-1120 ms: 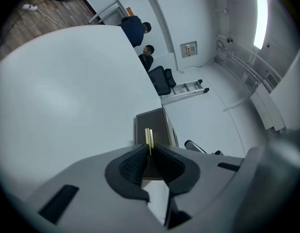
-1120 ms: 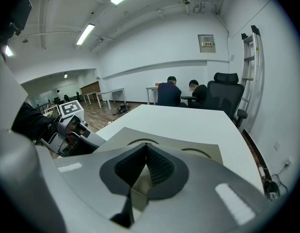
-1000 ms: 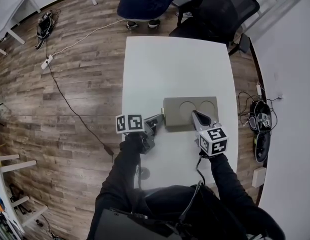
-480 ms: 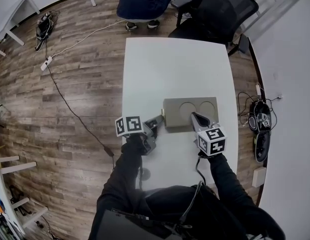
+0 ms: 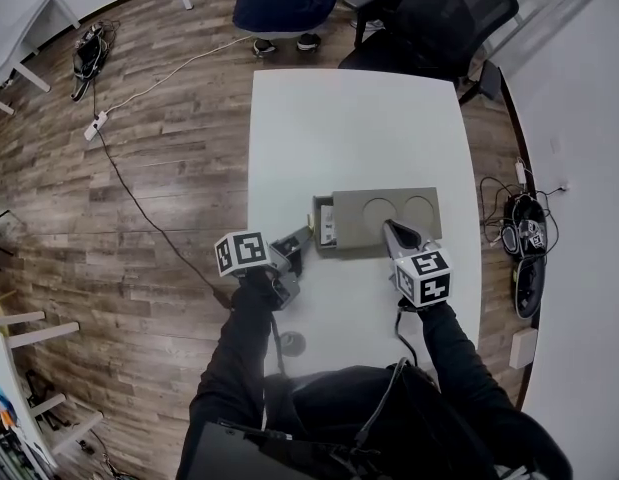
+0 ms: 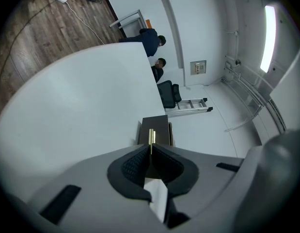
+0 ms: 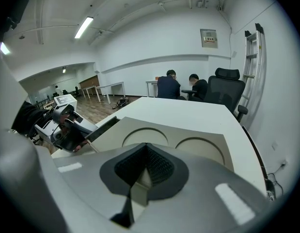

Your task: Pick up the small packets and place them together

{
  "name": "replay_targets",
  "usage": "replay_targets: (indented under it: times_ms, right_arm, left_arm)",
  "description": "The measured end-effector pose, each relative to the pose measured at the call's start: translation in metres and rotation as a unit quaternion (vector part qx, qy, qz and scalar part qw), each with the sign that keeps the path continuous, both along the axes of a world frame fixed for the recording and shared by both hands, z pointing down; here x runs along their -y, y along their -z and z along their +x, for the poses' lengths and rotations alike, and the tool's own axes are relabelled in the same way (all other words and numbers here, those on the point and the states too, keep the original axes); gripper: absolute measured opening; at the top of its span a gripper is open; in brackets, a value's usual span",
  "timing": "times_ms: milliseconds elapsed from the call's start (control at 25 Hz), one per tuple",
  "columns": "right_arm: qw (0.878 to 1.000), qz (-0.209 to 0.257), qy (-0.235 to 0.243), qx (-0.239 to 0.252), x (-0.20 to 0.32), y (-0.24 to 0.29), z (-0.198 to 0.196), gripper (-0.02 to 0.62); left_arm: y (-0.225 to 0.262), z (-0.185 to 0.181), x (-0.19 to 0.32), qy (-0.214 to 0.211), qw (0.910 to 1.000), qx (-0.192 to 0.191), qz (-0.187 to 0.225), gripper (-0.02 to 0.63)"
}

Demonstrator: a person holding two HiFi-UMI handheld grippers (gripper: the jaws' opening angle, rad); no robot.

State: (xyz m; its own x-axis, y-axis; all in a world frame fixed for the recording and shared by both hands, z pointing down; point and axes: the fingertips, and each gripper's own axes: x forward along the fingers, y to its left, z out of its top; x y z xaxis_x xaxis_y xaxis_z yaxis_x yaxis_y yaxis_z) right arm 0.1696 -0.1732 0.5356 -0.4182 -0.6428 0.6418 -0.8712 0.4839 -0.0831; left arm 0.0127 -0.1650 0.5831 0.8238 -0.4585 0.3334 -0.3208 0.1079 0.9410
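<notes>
Left gripper [image 5: 305, 235], forearm angled in from the left of the box [image 5: 349, 218], is clamped on a thin gold-edged packet [image 6: 150, 136] (seen edge-on) just beside the box's pulled-out drawer [image 5: 315, 223]. Right gripper [image 5: 388, 227], jaws together and empty, sits at the box's near edge.

Box [image 5: 384, 213] on the table [image 5: 349, 128], drawer [image 5: 326, 223] out at its left end — left gripper [image 5: 303, 235] just before the drawer, right gripper [image 5: 390, 228] at the box's near edge
</notes>
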Motion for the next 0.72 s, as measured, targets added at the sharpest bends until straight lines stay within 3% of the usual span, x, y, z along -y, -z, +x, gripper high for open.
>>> replay_targets:
  times_ms: [400,720]
  right_arm:
    - [1.000,0.002,-0.003,-0.002,0.000,0.001,0.000,0.002]
    - [1.000,0.004,-0.001,-0.003,-0.002,0.001,0.001,0.002]
  left_arm:
    - [0.004,-0.059,-0.005,0.037,0.9991,0.017,0.003,0.018]
    - [0.003,-0.085,-0.008,0.051,0.9981,0.033,0.007,0.018]
